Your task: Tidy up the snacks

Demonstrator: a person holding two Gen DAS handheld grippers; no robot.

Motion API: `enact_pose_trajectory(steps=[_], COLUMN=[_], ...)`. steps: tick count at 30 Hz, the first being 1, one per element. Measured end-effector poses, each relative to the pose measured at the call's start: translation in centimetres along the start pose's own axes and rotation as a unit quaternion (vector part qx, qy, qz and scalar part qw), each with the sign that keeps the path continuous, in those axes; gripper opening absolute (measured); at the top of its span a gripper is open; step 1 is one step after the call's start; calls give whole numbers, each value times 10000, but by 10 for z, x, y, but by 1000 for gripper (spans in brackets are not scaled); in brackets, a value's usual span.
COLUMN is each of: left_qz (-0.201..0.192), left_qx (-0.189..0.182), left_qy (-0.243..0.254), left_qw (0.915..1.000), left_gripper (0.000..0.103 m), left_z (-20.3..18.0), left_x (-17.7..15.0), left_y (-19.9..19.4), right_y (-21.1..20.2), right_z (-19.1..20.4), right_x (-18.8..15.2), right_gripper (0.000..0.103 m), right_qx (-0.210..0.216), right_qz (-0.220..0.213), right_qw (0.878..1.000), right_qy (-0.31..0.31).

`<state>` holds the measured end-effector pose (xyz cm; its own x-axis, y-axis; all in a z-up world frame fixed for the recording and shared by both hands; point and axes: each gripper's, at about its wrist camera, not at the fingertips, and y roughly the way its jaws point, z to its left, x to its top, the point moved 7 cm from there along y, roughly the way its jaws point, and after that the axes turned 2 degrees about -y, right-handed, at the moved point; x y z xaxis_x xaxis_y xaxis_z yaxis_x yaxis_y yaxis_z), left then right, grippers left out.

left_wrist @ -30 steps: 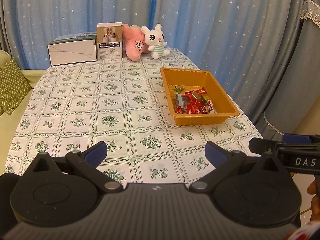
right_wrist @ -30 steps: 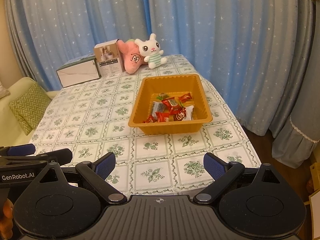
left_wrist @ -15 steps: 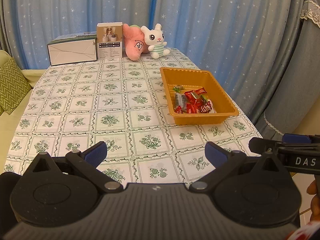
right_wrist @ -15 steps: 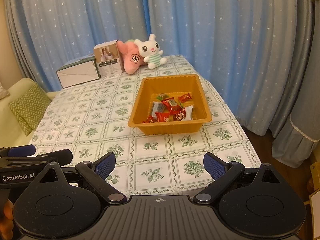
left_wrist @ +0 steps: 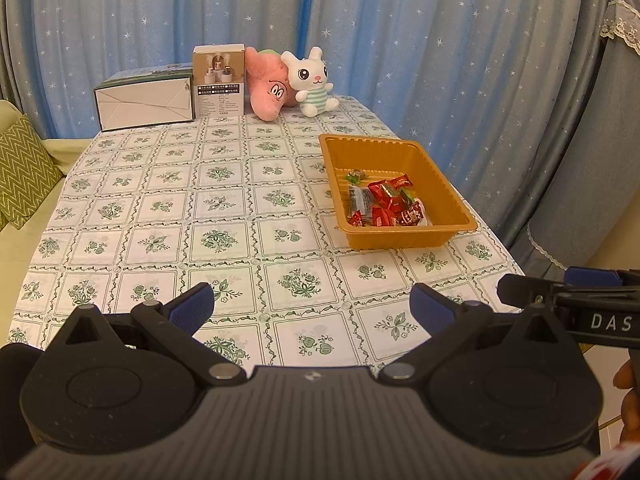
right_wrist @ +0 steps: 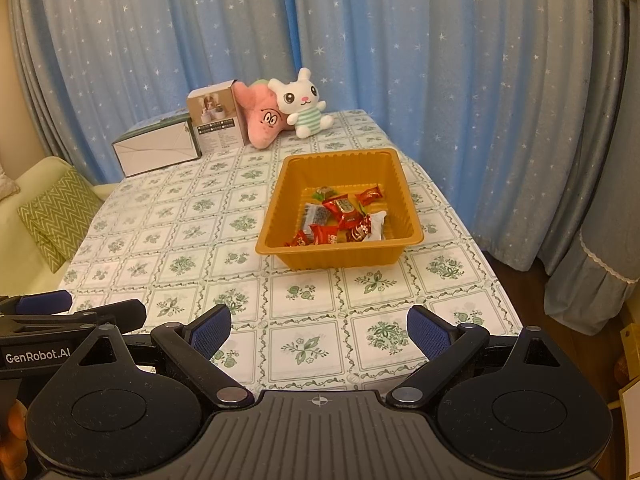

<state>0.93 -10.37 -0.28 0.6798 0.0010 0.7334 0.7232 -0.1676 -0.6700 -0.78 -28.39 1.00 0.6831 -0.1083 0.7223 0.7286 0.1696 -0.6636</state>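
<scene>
Two hand-held grippers hang over the near edge of a table [left_wrist: 120, 208] covered in a white cloth with green flower squares. At the far left, off the table, a green zigzag cushion [left_wrist: 24, 172] leans on a pale yellow sofa [right_wrist: 24, 240]. On the table's far end, from left to right, stand a low white box [left_wrist: 144, 102], a taller carton [left_wrist: 219, 80] printed with small product pictures, a pink plush [left_wrist: 268, 84] and a white rabbit plush [left_wrist: 310, 80] in a striped top, all close together in front of a blue star-patterned curtain [left_wrist: 400, 40].

The left gripper [left_wrist: 311, 306] has its blue-padded jaws spread wide with only tablecloth between them. Right of centre on the table sits an orange tray [right_wrist: 276, 220], well apart from both grippers. The snacks [right_wrist: 340, 220] lie in a loose heap in the tray's near half, mostly red wrappers, with a dark packet on the heap's left, a white one at its right and a green-ended sweet on the far side. The right gripper [right_wrist: 319, 330] is likewise spread wide and holds nothing. It hovers nearer the table's right edge. At the far right a second grey-blue drape [right_wrist: 592, 272] with a lace trim hangs to the floor.
</scene>
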Motion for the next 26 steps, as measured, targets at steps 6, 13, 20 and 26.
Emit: enact_pose_trajectory(steps=[6,13,20,26], left_qz=[7,10,21,-38], left_qx=[-4,-3,-16,2], left_qy=[-1,-3,-6,-45], left_qw=[10000,10000,10000,10000], left_gripper=[103,103,103,103], left_z=[0,-1,-1,-1], left_x=[0,-1,-1,0], left_y=[0,-1,0,0], right_y=[0,0,0,0], right_z=[0,-1,-1,-1], right_x=[0,0,0,0], right_gripper=[94,94,94,94], right_qx=[-1,-1,2,-1], right_qz=[3,-9,-7,-11], right_qw=[10000,10000,10000,10000], right_qy=[5,14,15,16])
